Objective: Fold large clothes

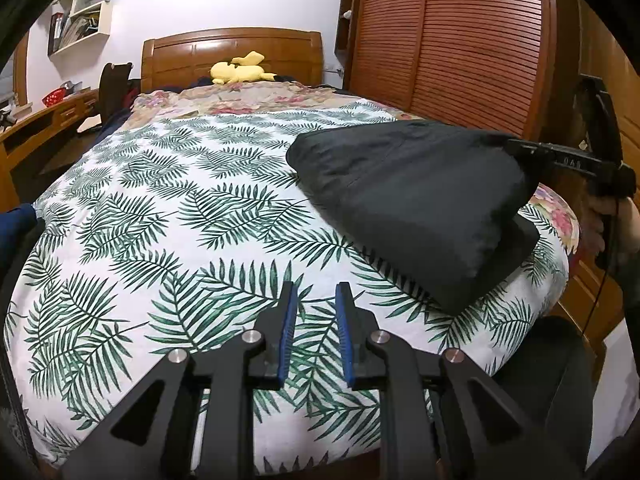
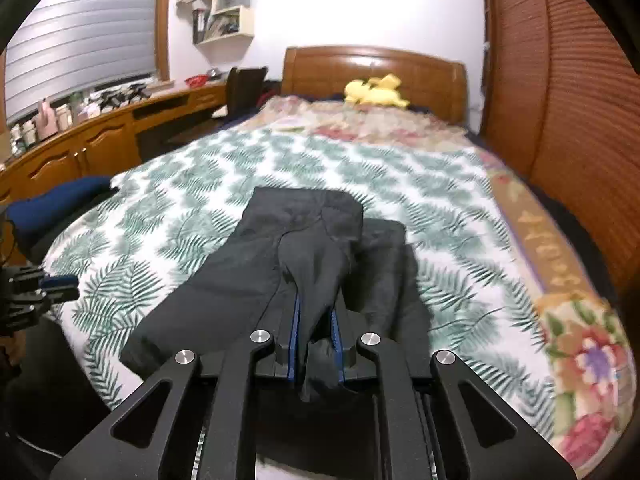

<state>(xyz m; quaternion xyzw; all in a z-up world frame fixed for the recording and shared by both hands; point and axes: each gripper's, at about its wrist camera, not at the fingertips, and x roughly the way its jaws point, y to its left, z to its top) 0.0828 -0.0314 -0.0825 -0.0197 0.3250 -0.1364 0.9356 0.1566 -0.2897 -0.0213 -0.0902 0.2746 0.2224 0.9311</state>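
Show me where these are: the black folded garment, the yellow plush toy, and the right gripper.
black folded garment (image 1: 412, 196), left wrist view, on its flat upper panel.
yellow plush toy (image 1: 240, 70), left wrist view, on its body.
right gripper (image 2: 316, 320), right wrist view, between the fingertips, where cloth is pinched.

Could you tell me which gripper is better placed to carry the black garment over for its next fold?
The right gripper. It is shut on a bunch of the black garment and lifts that edge off the bed. The left gripper holds nothing and is over bare leaf-print cover, apart from the cloth.
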